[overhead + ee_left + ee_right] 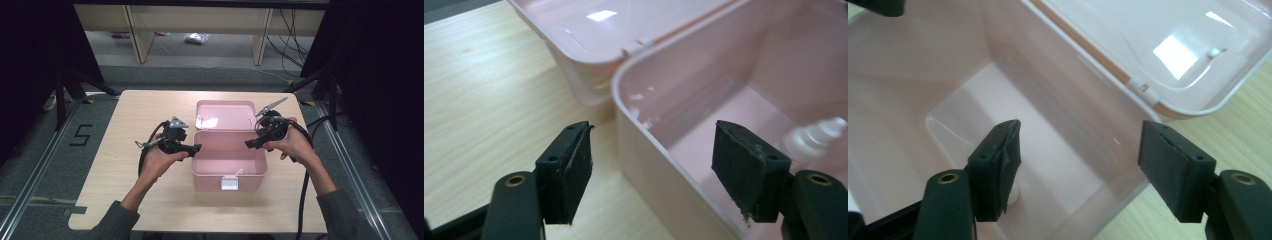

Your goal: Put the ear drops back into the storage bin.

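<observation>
Flanking one pink box [228, 165] | left gripper [196, 148] apart | right gripper [250, 143] apart

Readable marks — one item. Numeral "5" [81, 134], black, set on the grey floor left of the desk [125, 165]. No other text, label or brand legible — nothing on the box.

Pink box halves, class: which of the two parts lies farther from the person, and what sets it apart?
The lid: the shallower half, lying open behind the hinge. The deeper base, with its white latch, sits nearer the person.
</observation>
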Demonstrator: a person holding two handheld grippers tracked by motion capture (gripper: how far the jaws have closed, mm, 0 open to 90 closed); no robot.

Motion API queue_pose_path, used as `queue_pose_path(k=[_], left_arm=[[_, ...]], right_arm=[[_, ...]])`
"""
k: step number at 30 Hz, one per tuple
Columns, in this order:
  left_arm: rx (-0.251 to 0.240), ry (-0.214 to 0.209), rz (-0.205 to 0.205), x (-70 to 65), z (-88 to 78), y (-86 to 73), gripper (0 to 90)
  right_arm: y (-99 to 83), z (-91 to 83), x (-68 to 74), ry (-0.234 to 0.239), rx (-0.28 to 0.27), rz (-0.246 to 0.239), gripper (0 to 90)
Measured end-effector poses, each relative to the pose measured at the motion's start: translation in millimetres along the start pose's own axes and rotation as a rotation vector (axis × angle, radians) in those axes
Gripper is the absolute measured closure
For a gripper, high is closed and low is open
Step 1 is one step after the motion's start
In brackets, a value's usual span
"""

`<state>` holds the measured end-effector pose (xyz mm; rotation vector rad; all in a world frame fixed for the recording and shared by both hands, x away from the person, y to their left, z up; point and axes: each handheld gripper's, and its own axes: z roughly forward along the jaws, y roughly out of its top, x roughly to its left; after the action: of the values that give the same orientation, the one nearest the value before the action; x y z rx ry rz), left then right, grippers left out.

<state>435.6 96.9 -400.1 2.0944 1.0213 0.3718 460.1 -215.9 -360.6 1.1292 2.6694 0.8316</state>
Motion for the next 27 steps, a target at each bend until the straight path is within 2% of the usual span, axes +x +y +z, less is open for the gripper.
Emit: queue_pose_path(k=[1, 3, 5, 6, 11, 18, 19, 23, 24, 27], left_arm=[[0.004, 0.005, -0.001, 2.6, 2.2, 2.6, 33.0], [0.002, 0.004, -0.013, 6.4, 6.6, 7.5, 35.3], [0.017, 0.008, -0.008, 8.2, 10.8, 11.8, 37.3], [0.02, 0.009, -0.006, 8.2, 12.9, 13.8, 38.4], [0.032, 0.005, 0.013, 7.8, 24.5, 22.3, 46.1], [0.05, -0.009, 0.035, 8.5, 39.3, 23.0, 59.6], [0.051, -0.012, 0.043, 8.7, 39.8, 23.1, 62.3], [0.051, -0.012, 0.059, 9.1, 40.9, 23.7, 69.5], [0.05, -0.017, 0.064, 9.1, 41.1, 24.0, 70.9], [0.052, -0.013, 0.087, 7.2, 40.2, 24.1, 74.9]], right_arm=[[-0.4, -0.5, -2.3, 0.003, -0.016, -0.007, 34.3], [-0.6, -1.2, -6.7, -0.009, -0.026, 0.014, 33.9], [-0.7, -1.3, -10.8, -0.014, -0.032, 0.036, 33.8], [-0.5, -0.4, -14.0, -0.017, -0.047, 0.02, 33.6], [2.8, 3.4, -22.6, -0.032, -0.077, 0.045, 33.6], [12.3, 6.3, -39.9, -0.104, -0.104, 0.102, 34.2], [14.0, 6.8, -43.0, -0.114, -0.1, 0.136, 34.5], [17.3, 12.5, -56.0, -0.136, -0.108, 0.158, 35.5], [18.2, 14.8, -58.3, -0.133, -0.109, 0.18, 35.8], [21.1, 17.6, -65.7, -0.139, -0.12, 0.191, 36.3]])
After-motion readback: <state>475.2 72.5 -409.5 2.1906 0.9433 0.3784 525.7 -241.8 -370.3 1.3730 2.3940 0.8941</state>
